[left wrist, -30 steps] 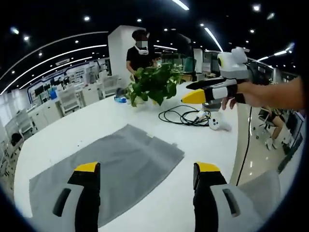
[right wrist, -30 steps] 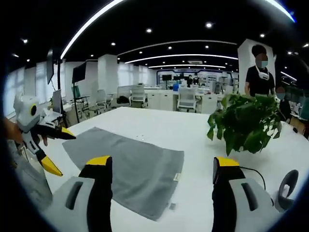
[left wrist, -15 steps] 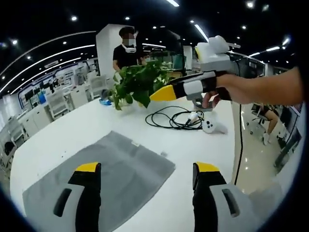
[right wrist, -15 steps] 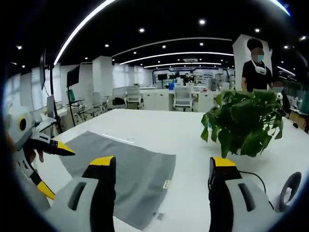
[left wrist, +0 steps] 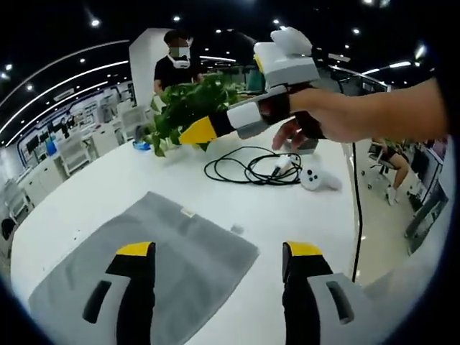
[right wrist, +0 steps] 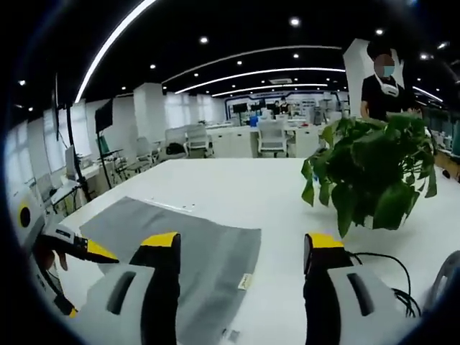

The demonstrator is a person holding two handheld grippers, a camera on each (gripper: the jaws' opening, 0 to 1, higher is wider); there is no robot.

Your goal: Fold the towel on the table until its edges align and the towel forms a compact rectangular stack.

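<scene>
While the towel (left wrist: 154,251) lay flat on the tabletop (left wrist: 93,187) below them, the left gripper (left wrist: 215,251) and right gripper (right wrist: 241,244) hovered spread, holding nothing.

Your towel (left wrist: 165,262) is grey, spread flat and unfolded in a single layer on the white table (left wrist: 93,194). You can see a small tag at one edge, and its near corner sits close to the table's front edge.
</scene>
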